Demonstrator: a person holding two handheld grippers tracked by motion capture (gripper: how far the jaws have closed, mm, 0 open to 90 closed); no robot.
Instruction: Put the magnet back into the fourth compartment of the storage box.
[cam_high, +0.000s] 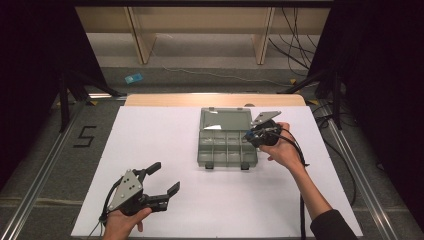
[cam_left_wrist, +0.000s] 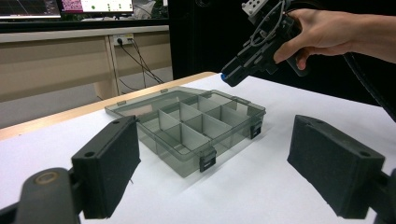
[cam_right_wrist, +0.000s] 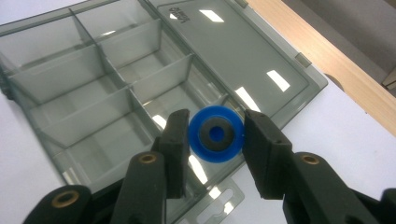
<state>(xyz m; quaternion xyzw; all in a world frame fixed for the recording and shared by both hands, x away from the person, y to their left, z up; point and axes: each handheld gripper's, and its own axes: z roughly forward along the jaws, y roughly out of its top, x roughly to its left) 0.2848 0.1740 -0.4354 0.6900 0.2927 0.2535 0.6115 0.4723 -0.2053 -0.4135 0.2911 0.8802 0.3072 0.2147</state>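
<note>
Jaws of the right gripper (cam_right_wrist: 215, 140) are clenched on a small blue plastic ring with a dark centre (cam_right_wrist: 215, 136), one black pad on each side of its rim, so the ring's flat face looks back along the gripper and its axis runs down the line of the jaws. Directly below and just beyond the ring lies the open smoky-grey transparent plastic organiser box (cam_right_wrist: 107, 93). The ring hangs over the edge where the tray of compartments meets the flat lid (cam_right_wrist: 233, 56), near the corner of the nearest compartment. The tray's cells spread away to the left of the jaws in that view, the lid away to the upper right. From above, the same right gripper (cam_high: 252, 136) sits at the right side of the box (cam_high: 227, 145), tilted down toward it, ring (cam_high: 247, 134) at its tip. I judge the coming move to be a short shift toward the cells and a release.

Farther from the box, the left gripper (cam_high: 162, 180) rests low near the front of the white table sheet (cam_high: 150, 130), pointing toward the box with its jaws spread wide and nothing between them. Its own view shows the box (cam_left_wrist: 187, 126) ahead between its two pads, well apart from them. The right hand is clearly the nearer one.
</note>
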